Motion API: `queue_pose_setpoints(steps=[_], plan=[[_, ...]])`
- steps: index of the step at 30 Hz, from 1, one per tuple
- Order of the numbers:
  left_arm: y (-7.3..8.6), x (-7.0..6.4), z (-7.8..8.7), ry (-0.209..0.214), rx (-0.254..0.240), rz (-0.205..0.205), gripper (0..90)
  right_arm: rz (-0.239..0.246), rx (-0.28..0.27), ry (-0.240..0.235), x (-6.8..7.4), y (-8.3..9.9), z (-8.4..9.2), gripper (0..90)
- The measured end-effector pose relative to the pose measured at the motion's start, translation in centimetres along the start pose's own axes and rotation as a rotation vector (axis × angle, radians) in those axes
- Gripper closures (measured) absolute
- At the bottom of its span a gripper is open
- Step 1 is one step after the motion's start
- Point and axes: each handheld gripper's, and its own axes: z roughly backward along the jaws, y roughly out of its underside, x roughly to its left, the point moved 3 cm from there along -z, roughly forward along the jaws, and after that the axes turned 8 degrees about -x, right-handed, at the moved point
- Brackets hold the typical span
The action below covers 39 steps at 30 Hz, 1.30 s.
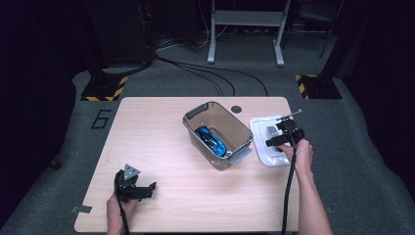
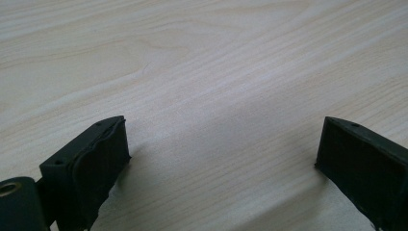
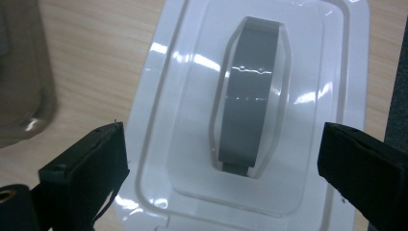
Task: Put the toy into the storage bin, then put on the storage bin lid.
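Scene: a pale wood-grain worktop (image 1: 161, 147) fills the middle of the high view, dark floor and cables behind it at the top of the frame

Bin: a clear grey-tinted plastic bin (image 1: 218, 134) stands near the centre of the high view, set at an angle, lid off, so its inside is open from above

Bin contents: a blue and black object (image 1: 211, 140) lies on the bin floor; too small to name

Lid: a white glossy lid (image 1: 266, 142) lies flat on the worktop just right of the bin, centre right of the high view; in the right gripper view it shows a raised rim, a stepped panel and shiny highlights

Lid handle: a grey strap-like handle (image 3: 250, 96) runs along the lid's middle in a recessed slot, upper centre of the right gripper view; it looks like the natural place to pinch

Right hand-held gripper (image 1: 284, 133): poised over the lid, released, jaws wide apart to either side of the handle with nothing between them; likely lined up to take the lid by that handle

Left hand-held gripper (image 1: 133, 188): lower left of the high view, low over bare worktop, well apart from the bin; released, jaws spread and empty in its own view, probably parked while the other hand works

Hands: a person's forearms enter from the bottom edge, each hand around its gripper
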Motion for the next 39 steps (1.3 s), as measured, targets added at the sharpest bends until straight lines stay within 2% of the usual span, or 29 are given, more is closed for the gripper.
queue_pose_setpoints(steps=[2, 4, 7, 8, 10, 15, 18, 19, 22, 27, 32, 35, 39], plan=[[0.0, 0.0, 0.0, 0.000, 0.000, 0.000, 4.2, -0.028, 0.005, 0.009, -0.3, 0.1, -0.7, 4.2], [0.0, 0.0, 0.0, 0.000, 0.000, 0.000, 4.2, -0.034, 0.008, 0.023, -0.5, 0.2, -1.3, 6.5], [0.0, 0.0, 0.0, 0.000, 0.000, 0.000, 4.2, -0.029, -0.007, 0.047, -0.6, 0.1, -1.9, 14.9], [0.0, 0.0, 0.0, 0.000, 0.000, 0.000, 4.2, -0.043, -0.009, 0.067, -0.5, 0.1, -2.2, 15.3], [0.0, 0.0, 0.0, 0.000, 0.000, 0.000, 4.2, -0.043, -0.013, 0.087, -0.6, 0.1, -2.6, 22.7], [0.0, 0.0, 0.0, 0.000, 0.000, 0.000, 4.2, -0.054, -0.026, 0.098, -0.7, 0.3, -3.4, 33.7], [0.0, 0.0, 0.0, 0.000, 0.000, 0.000, 4.2, -0.059, -0.024, 0.114, -0.7, 0.4, -3.7, 45.9], [0.0, 0.0, 0.0, 0.000, 0.000, 0.000, 4.2, -0.058, -0.030, 0.118, -0.8, 0.4, -3.7, 53.2], [0.0, 0.0, 0.0, 0.000, 0.000, 0.000, 4.2, -0.064, -0.037, 0.111, -0.8, 0.5, -3.7, 65.1], [0.0, 0.0, 0.0, 0.000, 0.000, 0.000, 4.2, -0.067, -0.051, 0.121, -0.8, 0.4, -3.4, 66.6], [0.0, 0.0, 0.0, 0.000, 0.000, 0.001, 4.2, -0.066, -0.050, 0.089, -1.0, 0.5, -2.5, 66.7], [0.0, 0.0, 0.0, 0.000, 0.000, 0.000, 4.2, -0.083, -0.047, 0.076, -1.1, 0.6, -1.9, 66.8], [0.0, 0.0, 0.0, 0.000, 0.000, 0.000, 4.2, -0.074, -0.048, 0.069, -1.4, 0.7, -1.2, 66.8]])
